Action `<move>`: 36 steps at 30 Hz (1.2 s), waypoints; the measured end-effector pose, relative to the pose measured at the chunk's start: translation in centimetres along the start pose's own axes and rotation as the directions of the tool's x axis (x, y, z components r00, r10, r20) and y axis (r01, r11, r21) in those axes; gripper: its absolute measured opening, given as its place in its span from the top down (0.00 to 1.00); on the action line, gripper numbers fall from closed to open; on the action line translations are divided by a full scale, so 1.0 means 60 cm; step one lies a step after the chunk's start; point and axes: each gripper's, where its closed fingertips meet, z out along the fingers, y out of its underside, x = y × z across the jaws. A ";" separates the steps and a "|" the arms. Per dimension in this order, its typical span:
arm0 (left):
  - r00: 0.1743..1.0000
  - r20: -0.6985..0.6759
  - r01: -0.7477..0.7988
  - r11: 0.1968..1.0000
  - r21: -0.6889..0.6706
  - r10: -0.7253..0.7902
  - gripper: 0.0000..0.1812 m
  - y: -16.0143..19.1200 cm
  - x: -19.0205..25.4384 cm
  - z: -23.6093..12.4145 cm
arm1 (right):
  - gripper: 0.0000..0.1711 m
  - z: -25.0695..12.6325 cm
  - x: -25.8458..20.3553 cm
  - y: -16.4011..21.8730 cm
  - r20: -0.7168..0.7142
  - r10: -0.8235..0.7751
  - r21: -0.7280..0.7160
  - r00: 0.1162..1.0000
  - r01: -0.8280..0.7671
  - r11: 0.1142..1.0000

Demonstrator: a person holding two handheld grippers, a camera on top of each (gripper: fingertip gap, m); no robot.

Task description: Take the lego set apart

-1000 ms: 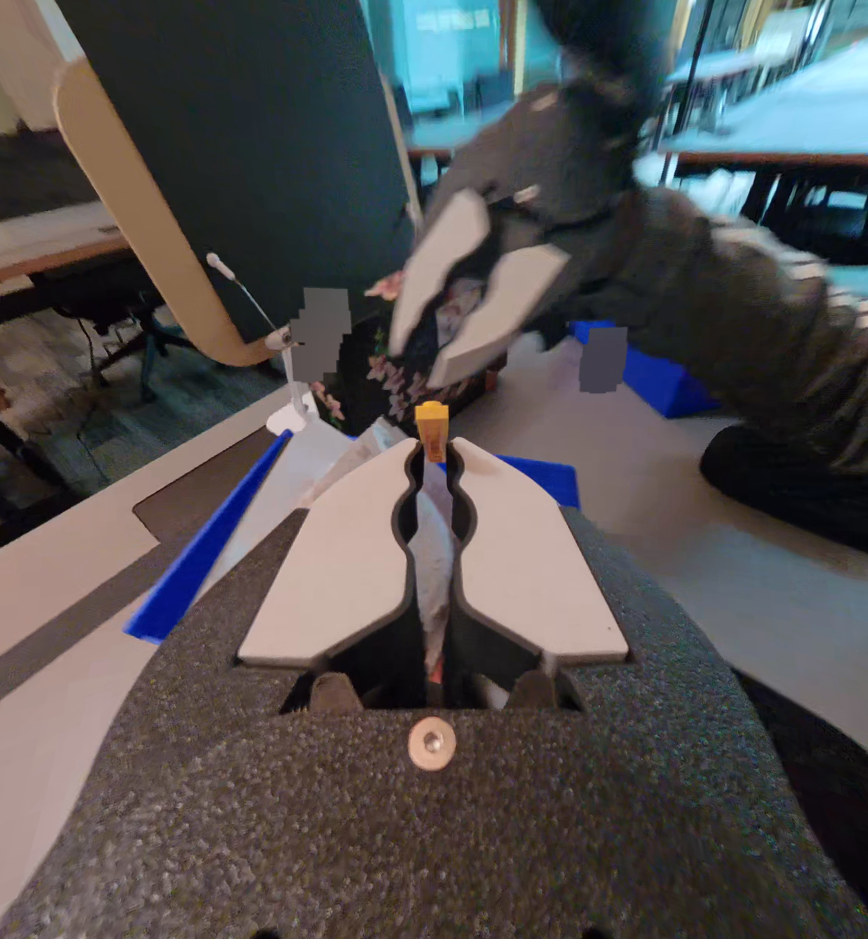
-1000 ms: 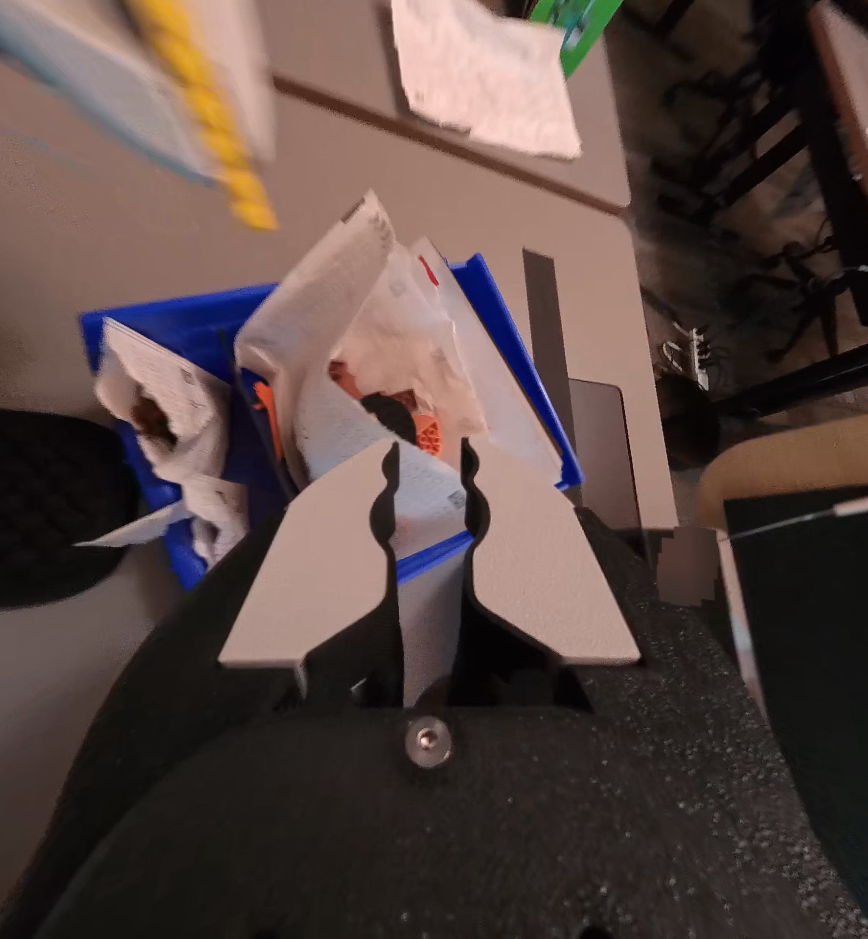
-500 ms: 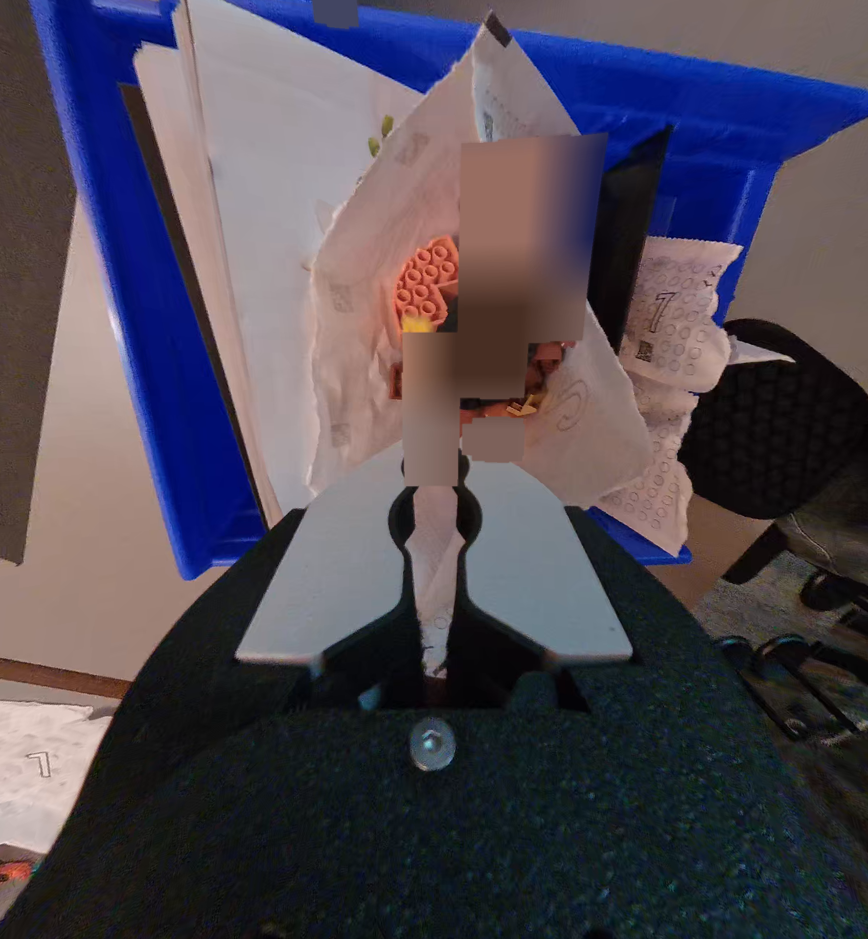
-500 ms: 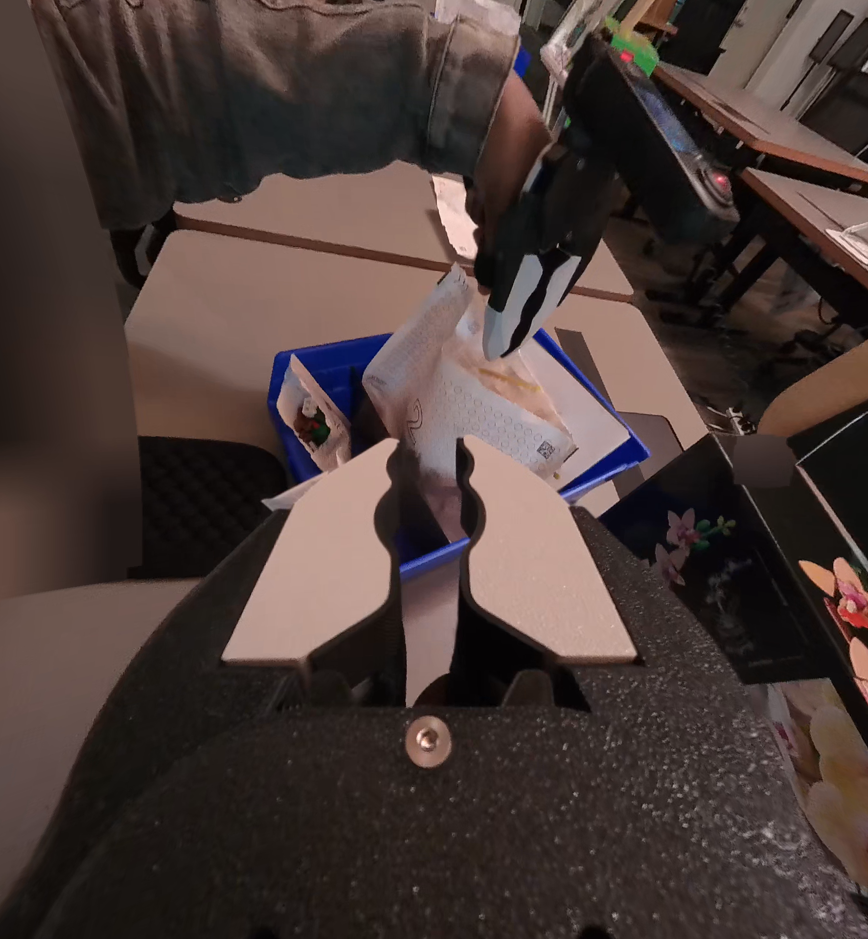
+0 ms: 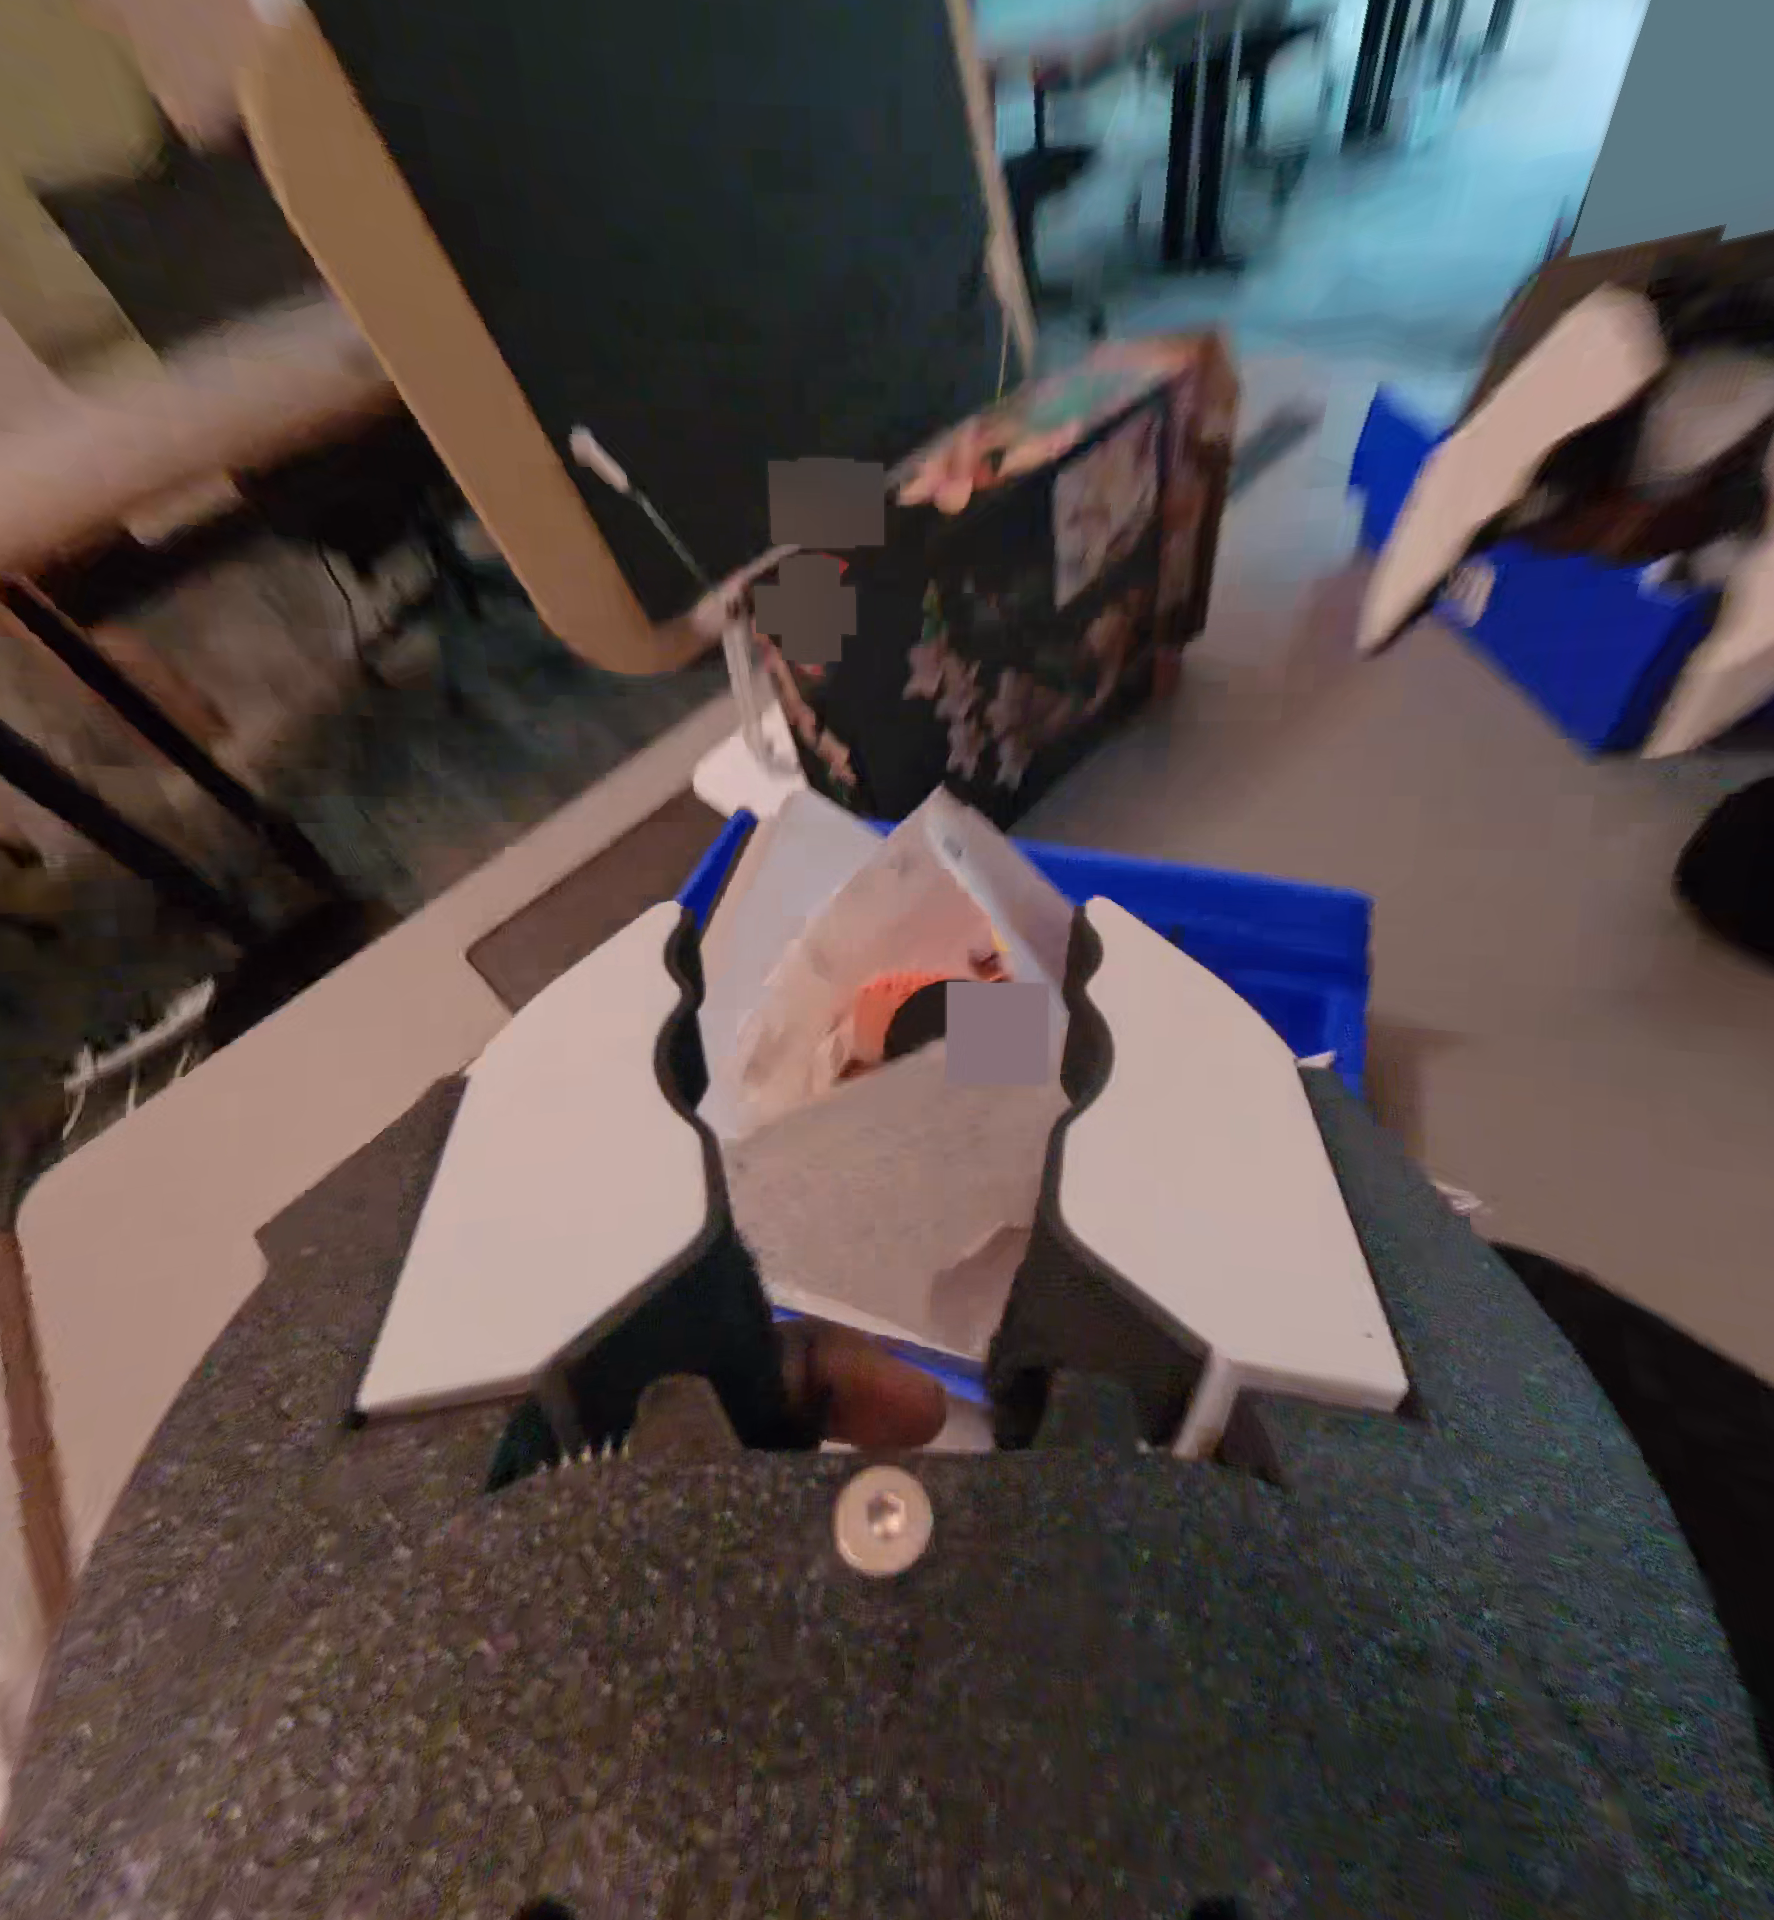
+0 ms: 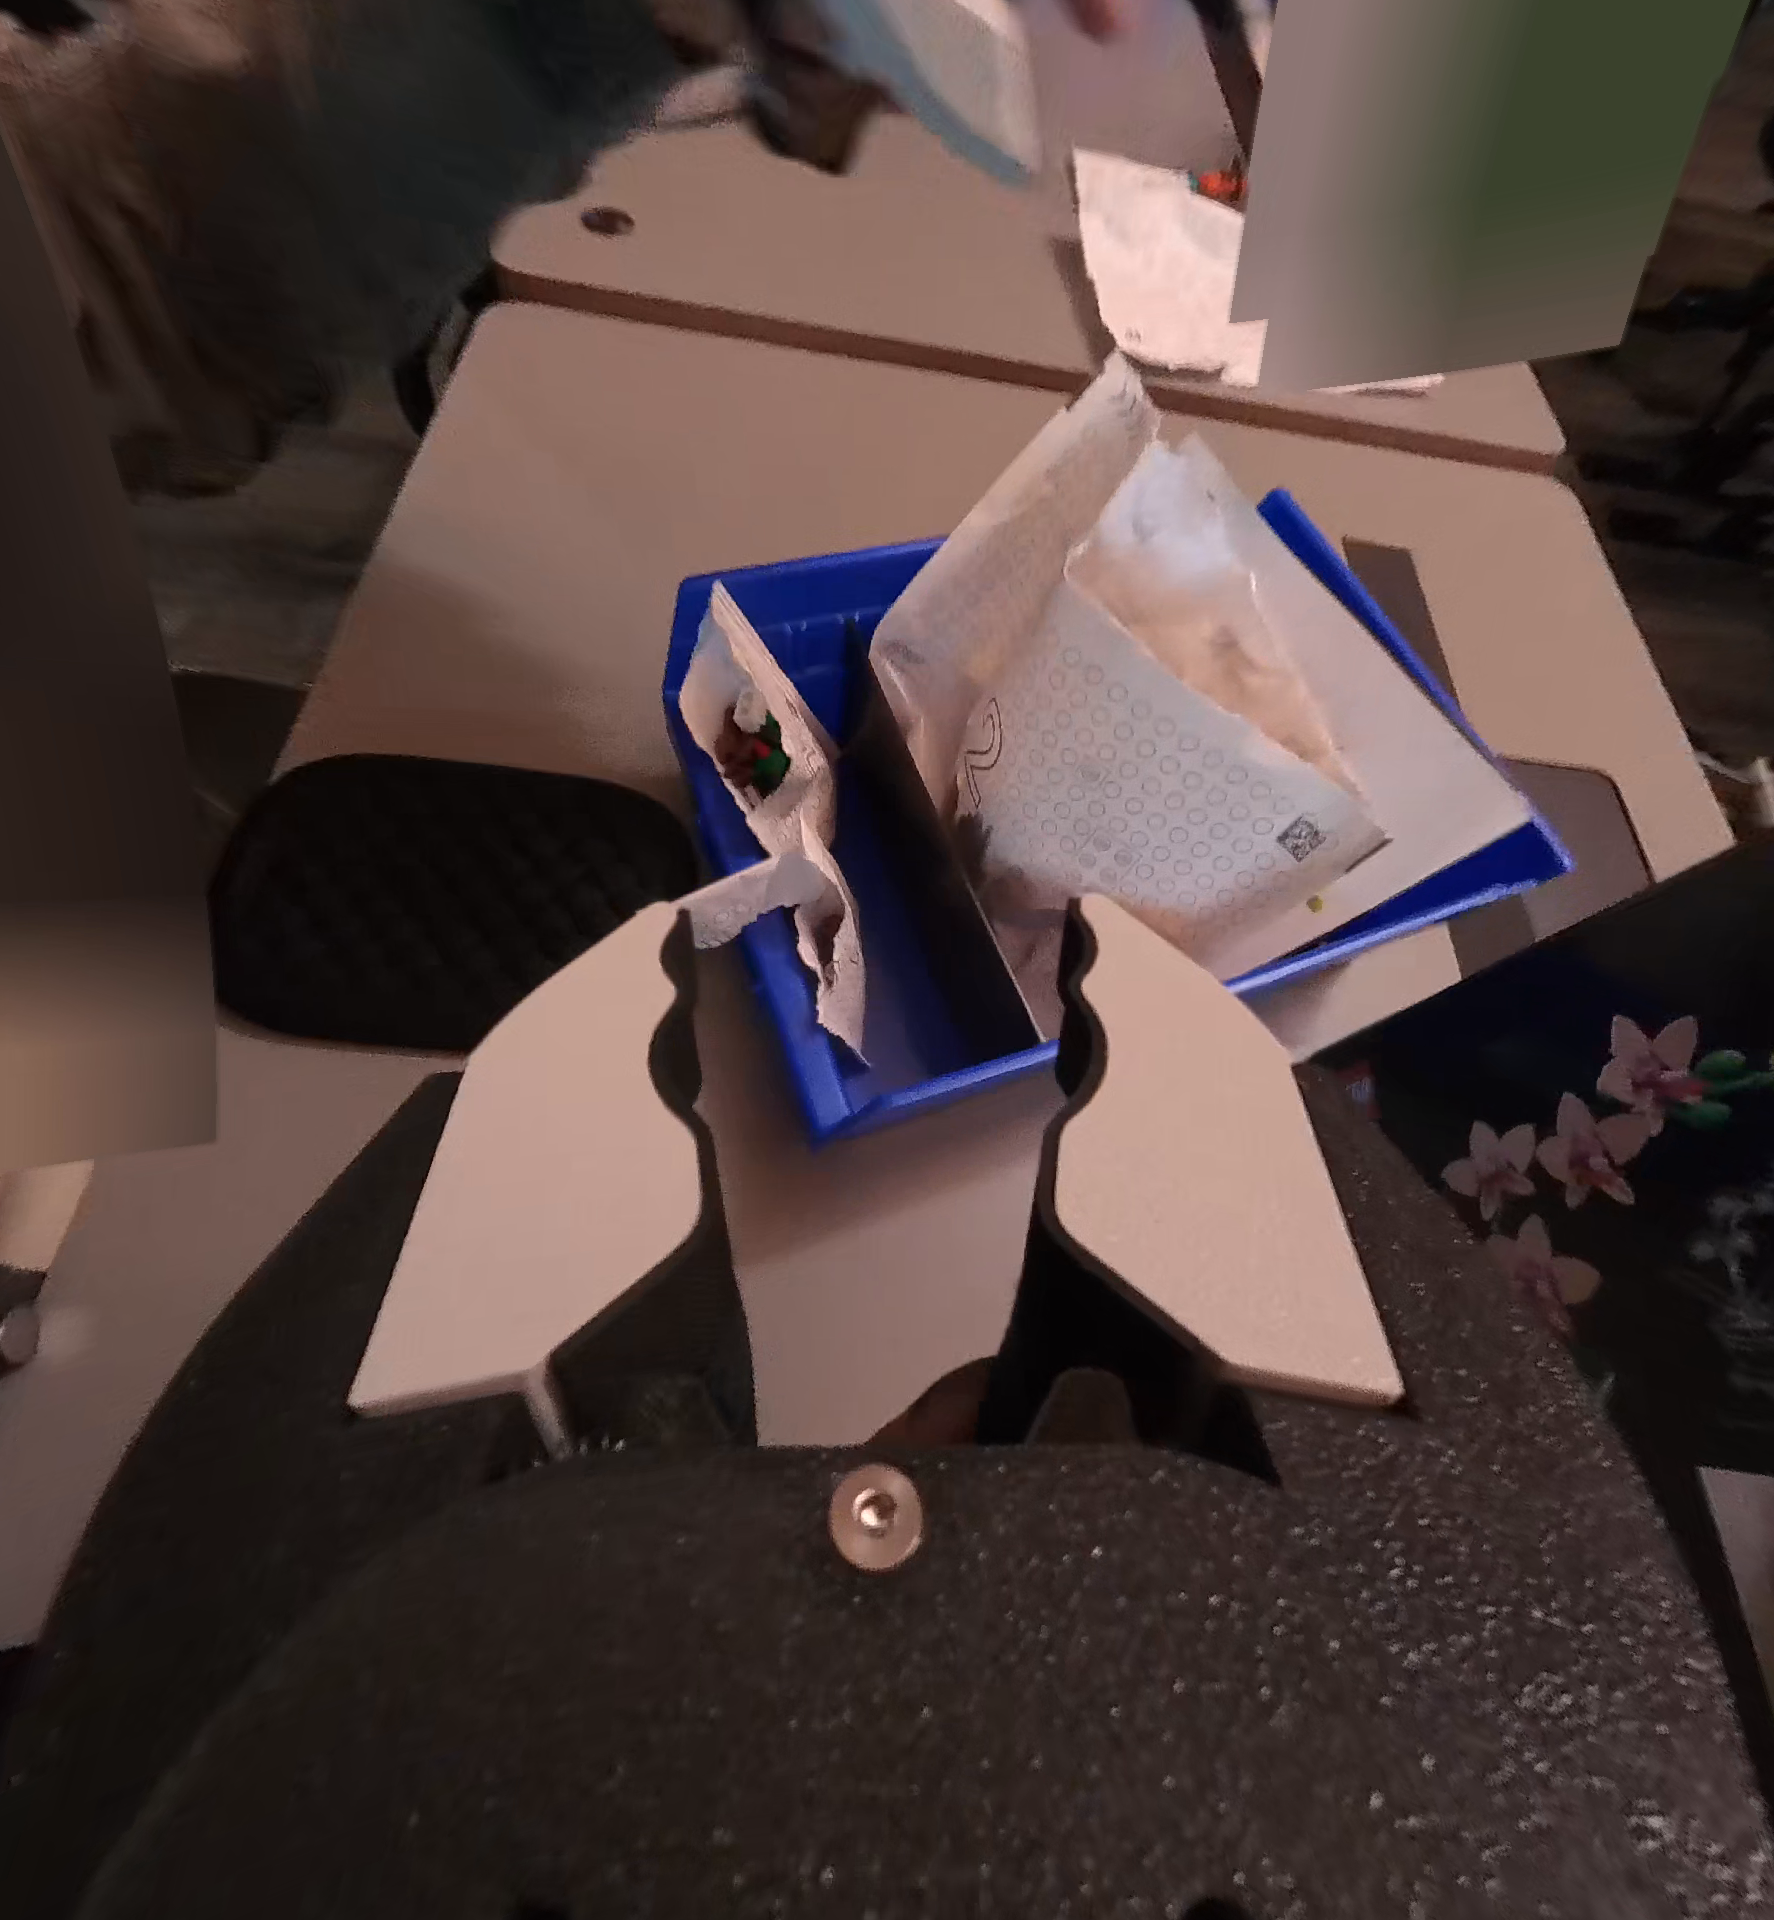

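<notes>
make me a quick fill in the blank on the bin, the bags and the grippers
1. The paper bags stand in a ____ bin.
2. A ____ divider splits the bin.
3. The big bag is on the divider's ____ side in the right wrist view.
4. Both the left gripper and right gripper are ____.

Missing words: blue; black; right; open

Both views are dim and warm indoors. The left wrist view smears with motion blur toward its upper edges, where cool daylight shows at upper right. Wide-angle bending curves the edges. The right wrist view blurs along its top.
</notes>
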 end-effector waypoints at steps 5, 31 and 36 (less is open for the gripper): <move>0.981 0.051 0.184 0.978 0.096 -0.189 0.63 0.152 0.087 -0.077 | 0.59 0.045 0.003 0.085 -0.046 0.112 -0.169 0.993 -0.119 0.978; 0.991 0.125 0.056 0.997 -0.061 -0.048 0.81 0.325 0.080 -0.061 | 0.78 0.195 -0.058 0.177 -0.082 0.024 -0.364 0.996 -0.052 0.930; 0.981 0.163 0.111 0.993 -0.048 -0.102 0.81 0.332 0.039 -0.068 | 0.78 0.225 -0.052 0.160 -0.100 0.037 -0.360 0.994 -0.071 0.930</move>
